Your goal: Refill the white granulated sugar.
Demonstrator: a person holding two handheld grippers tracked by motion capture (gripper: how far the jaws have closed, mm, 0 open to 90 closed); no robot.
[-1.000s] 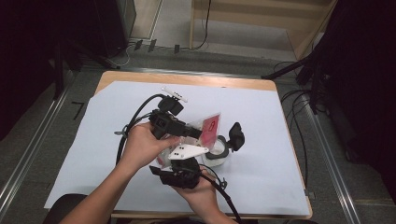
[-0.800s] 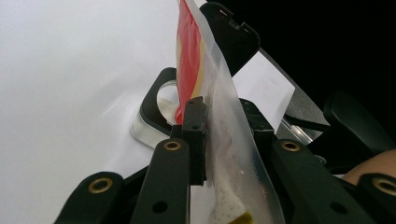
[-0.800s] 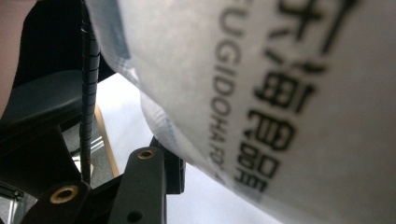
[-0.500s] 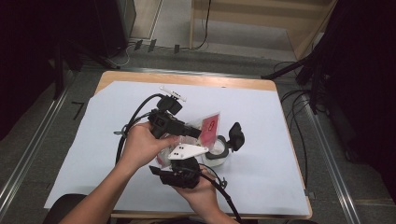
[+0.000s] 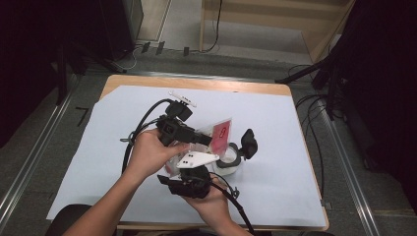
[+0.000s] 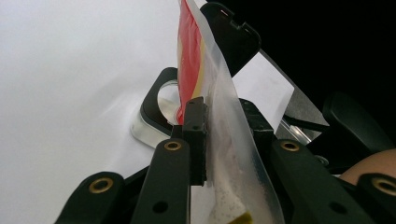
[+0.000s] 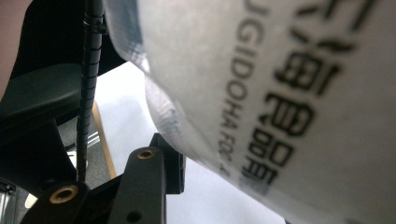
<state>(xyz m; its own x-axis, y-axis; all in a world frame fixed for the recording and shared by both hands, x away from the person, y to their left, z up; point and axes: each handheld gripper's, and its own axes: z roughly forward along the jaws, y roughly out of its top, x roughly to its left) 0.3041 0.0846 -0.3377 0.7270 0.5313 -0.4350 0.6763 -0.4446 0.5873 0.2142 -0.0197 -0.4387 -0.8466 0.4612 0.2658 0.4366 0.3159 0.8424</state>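
The left tool (image 6: pixel 224 119) is gripping a clear plastic food pouch with a red printed face (image 6: pixel 210 93), its two black jaws pinching the film from both sides. In the high view the pouch (image 5: pixel 220 133) is standing tilted above the middle of the bench (image 5: pixel 275 128), which is covered with a pale blue sheet. The left tool (image 5: pixel 206 138) is reaching in from the left.

The right tool (image 5: pixel 189 184) is sitting just below the pouch, near the person's side of the bench. In its own view the pouch's white printed face (image 7: pixel 289 93) is lying across the jaws, but I cannot tell whether they are pressing on it.

Just beside the pouch, a round clear container with a black rim and an open black flip lid (image 5: pixel 235 155) is resting on the sheet.
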